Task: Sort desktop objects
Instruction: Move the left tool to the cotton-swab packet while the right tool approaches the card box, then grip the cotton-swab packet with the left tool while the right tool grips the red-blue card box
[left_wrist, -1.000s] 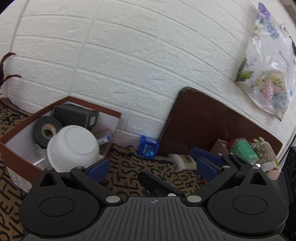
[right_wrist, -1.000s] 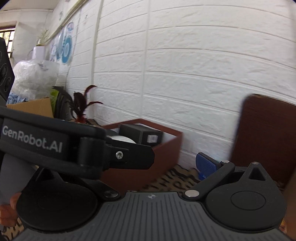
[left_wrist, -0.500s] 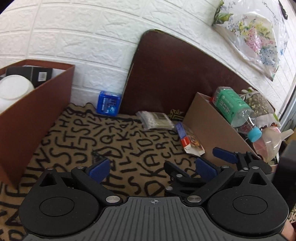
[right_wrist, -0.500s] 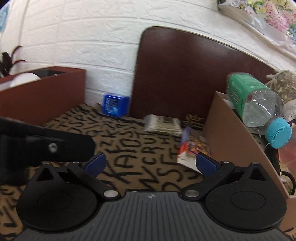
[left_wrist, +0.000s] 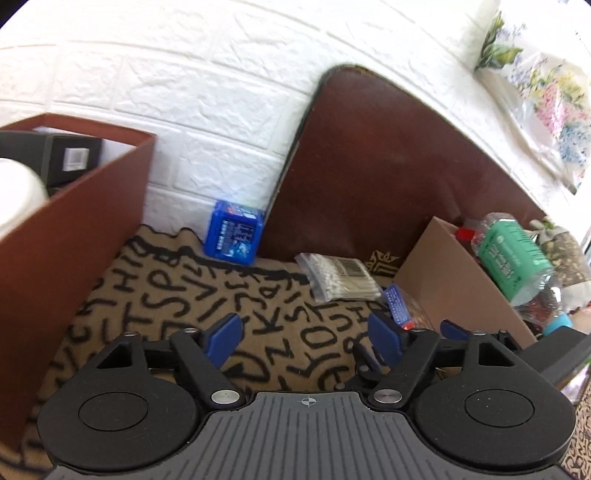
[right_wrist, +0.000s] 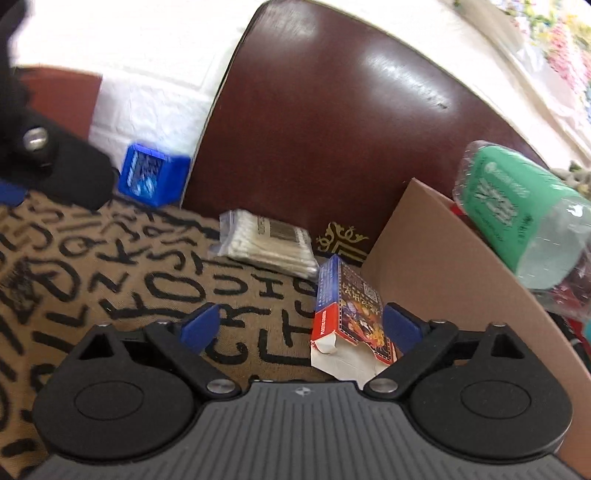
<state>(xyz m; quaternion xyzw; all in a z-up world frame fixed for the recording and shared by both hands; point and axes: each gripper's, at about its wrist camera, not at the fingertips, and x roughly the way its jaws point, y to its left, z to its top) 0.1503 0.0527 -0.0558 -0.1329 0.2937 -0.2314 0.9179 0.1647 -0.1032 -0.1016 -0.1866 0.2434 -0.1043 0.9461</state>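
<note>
Landmark: tan cloth printed with black letters (right_wrist: 122, 291), covering the desk.
Right gripper (right_wrist: 301, 326): lowest over the cloth; its blue-padded jaws stand apart and have just been closing a little, with the small red, white and blue card box (right_wrist: 347, 317) lying between them, just beside the right pad, not pressed.
Left gripper (left_wrist: 304, 336): over the cloth's middle; jaws apart, just been closing, only bare cloth between them.
Cardboard box (right_wrist: 443, 266): at the cloth's right edge, the card box against its wall, a clear bottle with green label (right_wrist: 517, 210) inside.
Clear bag of cotton swabs (right_wrist: 266, 245): farther back on the cloth.
Blue cube-shaped box (left_wrist: 234, 232): at the cloth's far edge by the white brick wall (left_wrist: 184, 92).
Red-brown box (left_wrist: 74, 221): along the cloth's left edge.
Dark brown board (right_wrist: 332, 129): leaning upright behind the cloth.
</note>
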